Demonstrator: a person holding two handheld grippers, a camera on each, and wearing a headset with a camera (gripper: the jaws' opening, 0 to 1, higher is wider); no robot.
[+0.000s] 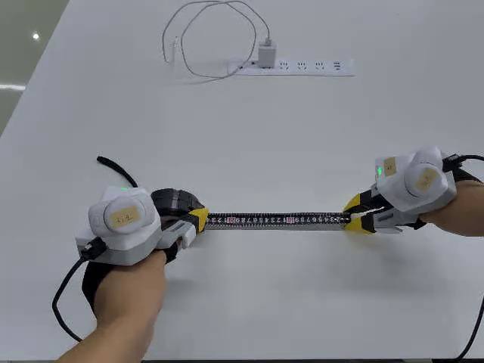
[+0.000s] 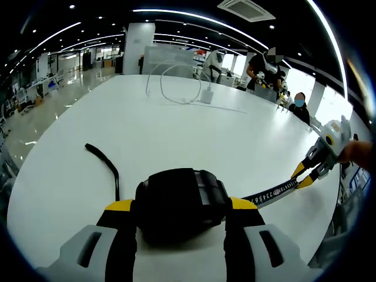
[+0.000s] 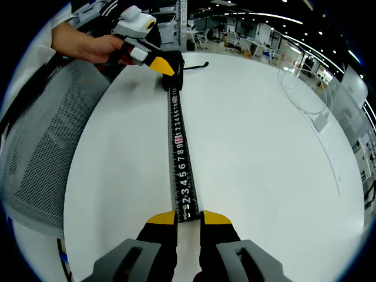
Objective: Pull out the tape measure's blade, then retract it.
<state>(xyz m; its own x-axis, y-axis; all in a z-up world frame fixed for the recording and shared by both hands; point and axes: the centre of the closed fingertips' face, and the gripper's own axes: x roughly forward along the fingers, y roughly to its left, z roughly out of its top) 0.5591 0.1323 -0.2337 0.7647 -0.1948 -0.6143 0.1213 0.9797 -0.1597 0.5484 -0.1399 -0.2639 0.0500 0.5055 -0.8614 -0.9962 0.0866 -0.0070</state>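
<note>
Black and boxy, the tape measure's case is clamped between the yellow-tipped jaws of the left gripper on the white table. Its blade is stretched straight across to the right gripper, whose jaws are pinched on its tip. Beyond, a power strip and a looped white cable are seen farther back.

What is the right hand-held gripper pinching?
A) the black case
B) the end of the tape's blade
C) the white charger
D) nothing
B: the right hand-held gripper is shut on the end of the blade, which runs across to the black case in the left hand-held gripper.
</note>
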